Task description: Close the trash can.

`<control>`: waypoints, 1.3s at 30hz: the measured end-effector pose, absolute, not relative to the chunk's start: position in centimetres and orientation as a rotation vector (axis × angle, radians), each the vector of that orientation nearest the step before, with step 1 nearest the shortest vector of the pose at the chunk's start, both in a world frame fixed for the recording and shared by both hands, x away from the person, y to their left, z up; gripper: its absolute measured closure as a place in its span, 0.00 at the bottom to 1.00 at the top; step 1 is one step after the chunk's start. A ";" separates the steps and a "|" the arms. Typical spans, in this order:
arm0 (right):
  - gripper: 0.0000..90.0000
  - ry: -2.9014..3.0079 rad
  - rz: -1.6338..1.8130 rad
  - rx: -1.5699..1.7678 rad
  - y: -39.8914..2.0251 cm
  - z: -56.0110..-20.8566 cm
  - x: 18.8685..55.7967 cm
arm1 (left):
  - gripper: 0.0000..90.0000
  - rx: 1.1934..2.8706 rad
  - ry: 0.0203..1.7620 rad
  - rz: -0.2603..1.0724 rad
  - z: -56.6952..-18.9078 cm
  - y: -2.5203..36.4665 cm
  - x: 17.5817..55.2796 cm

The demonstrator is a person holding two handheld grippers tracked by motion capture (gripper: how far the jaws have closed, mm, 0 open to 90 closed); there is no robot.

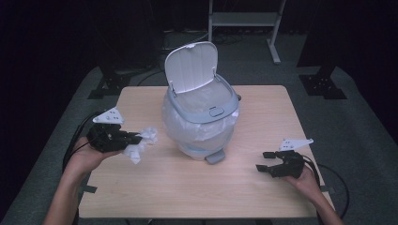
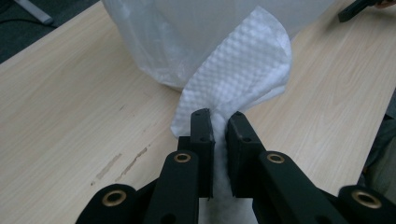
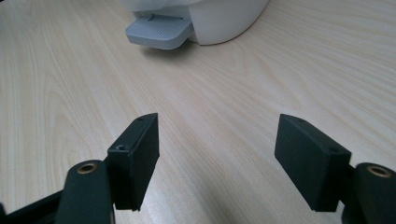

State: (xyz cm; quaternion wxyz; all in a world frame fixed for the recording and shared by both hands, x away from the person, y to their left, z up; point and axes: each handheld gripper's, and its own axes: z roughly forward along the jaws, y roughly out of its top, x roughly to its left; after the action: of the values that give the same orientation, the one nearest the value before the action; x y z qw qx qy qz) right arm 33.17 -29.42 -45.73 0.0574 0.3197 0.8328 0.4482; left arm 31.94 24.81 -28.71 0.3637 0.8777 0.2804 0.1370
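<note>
One crumpled paper towel [image 1: 142, 142] is clamped between the fingers of my left gripper [image 1: 133, 137], held clear of the counter [image 1: 187, 187] just beside the lined pedal bin [image 1: 201, 123]; in the left gripper view the fingers [image 2: 201, 140] pinch a narrow fold with most of the sheet hanging loose ahead of them; my right gripper [image 1: 268, 161] rests low on the counter, well apart from the bin, its fingers [image 3: 135, 154] spread wide on nothing, facing the grey pedal [image 3: 159, 31]; the lid [image 1: 191, 65] stands upright, so the mouth is open; risks, as I judge them: the thin fold may slip out during the lift; the trailing sheet may snag the plastic liner [image 1: 183, 126] or the rim and drop outside; the lid may fall shut.
</note>
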 end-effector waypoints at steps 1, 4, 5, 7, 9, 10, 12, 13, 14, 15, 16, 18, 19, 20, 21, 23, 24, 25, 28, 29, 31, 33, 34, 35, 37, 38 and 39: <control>0.33 2.524 1.361 0.968 -29.4 -45.7 33.2 | 0.92 2.264 0.714 0.352 -28.5 24.7 32.0; 0.33 2.523 1.360 0.967 -29.4 -45.7 33.1 | 0.92 2.272 0.696 0.355 -27.9 24.2 32.0; 0.33 2.524 1.358 0.968 -29.4 -45.7 33.1 | 0.92 2.276 0.688 0.353 -27.7 24.1 32.1; 0.33 2.525 1.355 0.965 -29.4 -45.7 33.1 | 0.92 2.279 0.679 0.351 -27.4 23.9 32.1; 0.33 2.525 1.357 0.965 -29.4 -45.7 33.1 | 0.92 2.286 0.669 0.347 -27.0 23.7 32.1; 0.33 2.525 1.358 0.964 -29.4 -45.7 33.1 | 0.92 2.288 0.667 0.348 -26.8 23.6 32.1; 0.33 2.526 1.362 0.965 -29.5 -45.7 33.1 | 0.92 2.289 0.666 0.351 -26.4 23.5 32.1; 0.33 2.526 1.361 0.964 -29.5 -45.7 33.1 | 0.92 2.286 0.666 0.354 -26.2 23.5 32.1; 0.33 2.526 1.361 0.964 -29.5 -45.8 33.1 | 0.92 2.282 0.664 0.354 -26.0 23.5 32.1; 0.33 2.526 1.359 0.963 -29.5 -45.8 33.1 | 0.92 2.281 0.663 0.350 -25.7 23.5 32.2; 0.33 2.527 1.357 0.964 -29.6 -45.8 33.2 | 0.92 2.278 0.661 0.351 -25.5 23.4 32.2; 0.33 2.524 1.360 0.968 -29.6 -45.8 33.2 | 0.92 2.281 0.654 0.354 -25.1 23.4 32.3; 0.33 2.524 1.361 0.969 -29.7 -45.8 33.2 | 0.92 2.283 0.652 0.356 -24.9 23.4 32.3; 0.33 2.524 1.359 0.968 -29.7 -45.8 33.2 | 0.92 2.281 0.650 0.357 -24.7 23.3 32.3; 0.33 2.524 1.360 0.968 -29.7 -45.8 33.2 | 0.92 2.278 0.651 0.359 -24.5 23.3 32.3; 0.33 2.523 1.361 0.969 -29.7 -45.8 33.1 | 0.92 2.273 0.645 0.363 -24.2 23.2 32.4; 0.33 2.523 1.362 0.969 -29.7 -45.8 33.1 | 0.92 2.272 0.640 0.360 -24.0 23.2 32.4; 0.33 2.522 1.361 0.965 -29.7 -45.7 33.1 | 0.92 2.267 0.638 0.364 -23.8 23.1 32.4; 0.33 2.523 1.363 0.965 -29.7 -45.7 33.0 | 0.92 2.266 0.635 0.361 -23.3 22.8 32.5; 0.33 2.524 1.363 0.962 -29.7 -45.7 33.0 | 0.92 2.270 0.632 0.360 -23.1 22.6 32.6; 0.33 2.525 1.363 0.962 -29.7 -45.8 33.0 | 0.92 2.265 0.629 0.362 -22.7 22.4 32.7; 0.33 2.522 1.368 0.967 -29.8 -45.8 33.0 | 0.92 2.262 0.627 0.360 -22.3 22.2 32.9; 0.33 2.521 1.368 0.968 -29.8 -45.8 33.0 | 0.92 2.264 0.623 0.362 -22.1 22.1 33.0; 0.33 2.520 1.370 0.967 -29.8 -45.8 33.0 | 0.92 2.266 0.620 0.366 -22.0 22.0 33.1; 0.33 2.520 1.372 0.967 -29.9 -45.8 33.0 | 0.92 2.261 0.617 0.367 -21.6 21.8 33.3; 0.33 2.520 1.371 0.968 -29.9 -45.8 33.0 | 0.92 2.264 0.613 0.366 -21.5 21.7 33.4; 0.33 2.522 1.372 0.968 -29.9 -45.8 33.0 | 0.92 2.263 0.612 0.367 -21.3 21.6 33.5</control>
State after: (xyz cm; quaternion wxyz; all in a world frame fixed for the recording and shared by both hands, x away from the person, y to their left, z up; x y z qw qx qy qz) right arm 33.05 -29.94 -45.79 0.0558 0.3190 0.8311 0.4522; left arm 33.54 21.57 -21.33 0.3749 0.8841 0.2390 0.1435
